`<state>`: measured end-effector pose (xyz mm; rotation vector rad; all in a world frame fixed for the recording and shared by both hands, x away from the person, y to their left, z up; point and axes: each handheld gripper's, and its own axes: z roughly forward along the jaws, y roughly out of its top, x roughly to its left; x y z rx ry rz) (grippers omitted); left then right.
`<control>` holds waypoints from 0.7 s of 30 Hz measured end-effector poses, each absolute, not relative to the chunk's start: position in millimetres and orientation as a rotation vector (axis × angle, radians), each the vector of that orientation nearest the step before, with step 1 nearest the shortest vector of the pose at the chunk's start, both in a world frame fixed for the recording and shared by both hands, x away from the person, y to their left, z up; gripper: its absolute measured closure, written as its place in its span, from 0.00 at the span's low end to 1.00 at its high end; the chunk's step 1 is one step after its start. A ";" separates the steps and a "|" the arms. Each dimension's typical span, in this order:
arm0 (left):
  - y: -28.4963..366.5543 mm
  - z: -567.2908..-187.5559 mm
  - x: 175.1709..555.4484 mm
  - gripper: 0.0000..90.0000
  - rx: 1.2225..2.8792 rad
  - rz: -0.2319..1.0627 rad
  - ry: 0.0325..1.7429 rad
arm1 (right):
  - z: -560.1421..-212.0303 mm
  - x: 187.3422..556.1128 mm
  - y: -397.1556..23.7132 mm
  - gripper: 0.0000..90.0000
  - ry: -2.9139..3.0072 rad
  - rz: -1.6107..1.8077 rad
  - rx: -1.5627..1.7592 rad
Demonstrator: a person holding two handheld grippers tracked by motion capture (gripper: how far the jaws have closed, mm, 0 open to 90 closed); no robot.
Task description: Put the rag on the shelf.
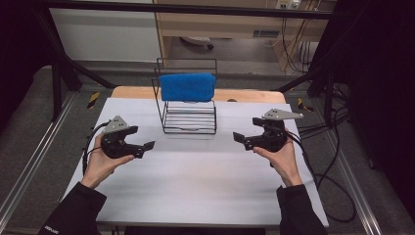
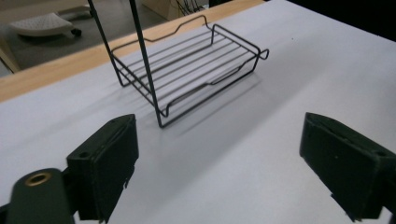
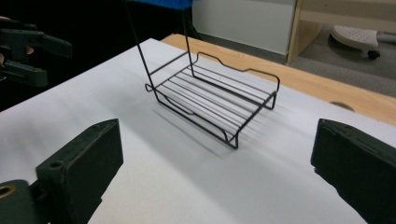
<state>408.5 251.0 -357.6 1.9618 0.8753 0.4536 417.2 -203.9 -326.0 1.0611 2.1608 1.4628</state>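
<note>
A black wire rack (image 1: 190,117) stands at the back middle of the white table top (image 1: 195,176), with a folded blue towel (image 1: 188,87) draped over its upper bar. My left gripper (image 1: 142,139) is held left of the rack, open, with nothing between its jaws. My right gripper (image 1: 244,131) is held right of the rack, also open and empty. In the left gripper view the rack's lower shelf (image 2: 187,70) lies ahead of the wide-apart jaws of the left gripper (image 2: 224,168). In the right gripper view the rack (image 3: 219,98) lies beyond the spread right gripper (image 3: 215,172). The towel's edge (image 3: 161,3) shows at the top.
A wooden table edge (image 1: 132,93) runs behind the white sheet. Black frame bars (image 1: 58,73) and cables (image 1: 333,161) flank the table. The other hand's gripper (image 3: 28,51) shows at far left in the right gripper view. White surface lies between the two grippers.
</note>
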 end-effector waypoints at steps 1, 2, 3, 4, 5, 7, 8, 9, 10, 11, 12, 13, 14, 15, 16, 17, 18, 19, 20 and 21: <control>252.5 -360.2 407.1 0.10 1.961 0.451 0.882 | -328.4 416.0 -205.6 0.01 2.165 1.456 1.069; 253.8 -362.9 405.4 0.10 1.957 0.444 0.887 | -331.7 414.3 -207.4 0.01 2.169 1.450 1.083; 254.9 -365.6 403.7 0.09 1.954 0.440 0.891 | -335.2 412.8 -209.7 0.01 2.173 1.443 1.084; 256.2 -367.9 402.0 0.08 1.961 0.439 0.892 | -338.8 410.9 -211.7 0.01 2.174 1.439 1.088; 257.1 -370.4 400.0 0.08 1.963 0.435 0.893 | -342.6 409.0 -213.5 0.01 2.178 1.437 1.090; 259.2 -375.5 395.8 0.08 1.959 0.430 0.896 | -350.2 405.2 -217.2 0.01 2.191 1.433 1.100; 260.9 -378.9 393.3 0.08 1.958 0.425 0.897 | -354.4 402.6 -218.8 0.01 2.189 1.433 1.091; 261.9 -381.1 392.0 0.08 1.957 0.422 0.898 | -359.3 399.6 -220.8 0.01 2.188 1.429 1.094; 263.3 -383.9 390.2 0.08 1.958 0.420 0.899 | -362.0 398.0 -222.3 0.01 2.193 1.425 1.102; 264.5 -387.8 387.9 0.08 1.953 0.415 0.903 | -365.9 395.6 -224.3 0.01 2.191 1.425 1.101; 266.2 -390.2 386.4 0.08 1.957 0.416 0.899 | -370.5 392.4 -227.1 0.01 2.198 1.429 1.096; 267.3 -392.2 385.1 0.08 1.953 0.417 0.900 | -374.2 389.9 -229.3 0.01 2.200 1.432 1.095; 269.1 -394.5 383.4 0.08 1.950 0.418 0.902 | -376.8 387.8 -230.9 0.01 2.200 1.432 1.102; 271.3 -397.8 381.3 0.08 1.941 0.416 0.901 | -380.3 385.4 -233.1 0.01 2.203 1.431 1.108; 272.5 -400.0 380.2 0.08 1.938 0.414 0.901 | -384.9 382.5 -235.9 0.01 2.209 1.426 1.113; 273.8 -403.3 378.8 0.08 1.935 0.409 0.905 | -387.6 380.7 -237.7 0.01 2.211 1.426 1.117; 275.1 -406.8 377.5 0.08 1.935 0.402 0.910 | -391.5 378.5 -240.0 0.01 2.221 1.429 1.120; 276.2 -410.1 376.3 0.08 1.937 0.396 0.916 | -395.4 376.6 -242.5 0.01 2.229 1.429 1.119; 277.4 -413.1 375.2 0.08 1.944 0.394 0.918 | -399.2 374.6 -245.0 0.01 2.237 1.426 1.122; 278.8 -415.6 374.3 0.08 1.953 0.395 0.919 | -402.9 373.0 -247.5 0.01 2.238 1.427 1.125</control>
